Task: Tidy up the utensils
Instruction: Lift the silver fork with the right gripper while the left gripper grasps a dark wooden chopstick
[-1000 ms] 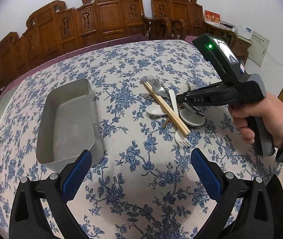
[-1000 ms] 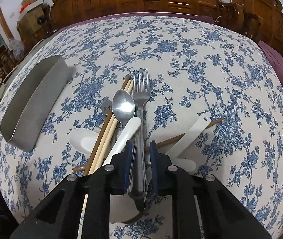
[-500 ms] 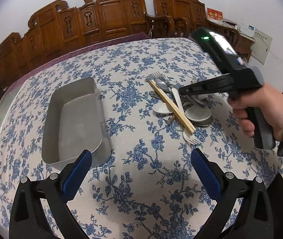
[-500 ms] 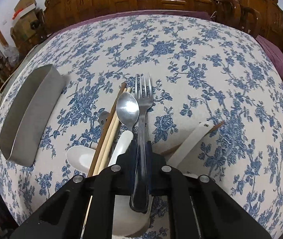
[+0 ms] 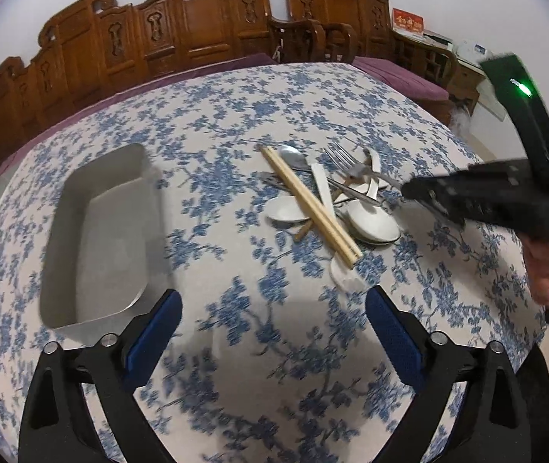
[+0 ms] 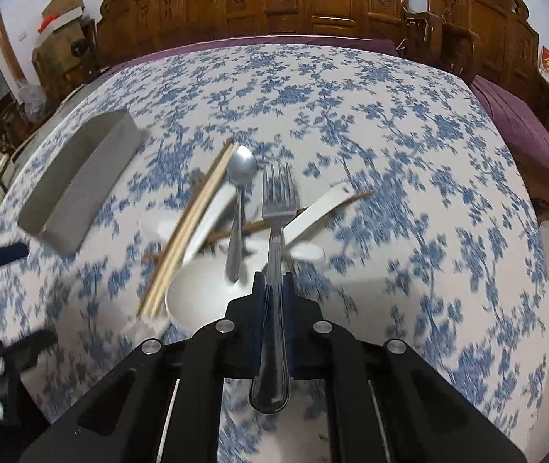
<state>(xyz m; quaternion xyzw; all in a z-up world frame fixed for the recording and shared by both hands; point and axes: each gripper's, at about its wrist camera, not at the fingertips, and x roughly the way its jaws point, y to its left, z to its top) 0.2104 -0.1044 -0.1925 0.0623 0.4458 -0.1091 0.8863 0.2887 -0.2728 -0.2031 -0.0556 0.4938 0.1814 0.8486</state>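
Right wrist view: my right tool [image 6: 273, 287] is clamped on the fork [image 6: 277, 208] handle, and since a second ago the fork has come up off the heap of utensils [image 6: 212, 231] at frame centre, so one piece is freed for sorting. The tray [image 6: 77, 181] waits at left on the worktop [image 6: 390, 154]. Left wrist view: my left tool [image 5: 270, 322], tilted downward, is closing slightly from wide, holding nothing.
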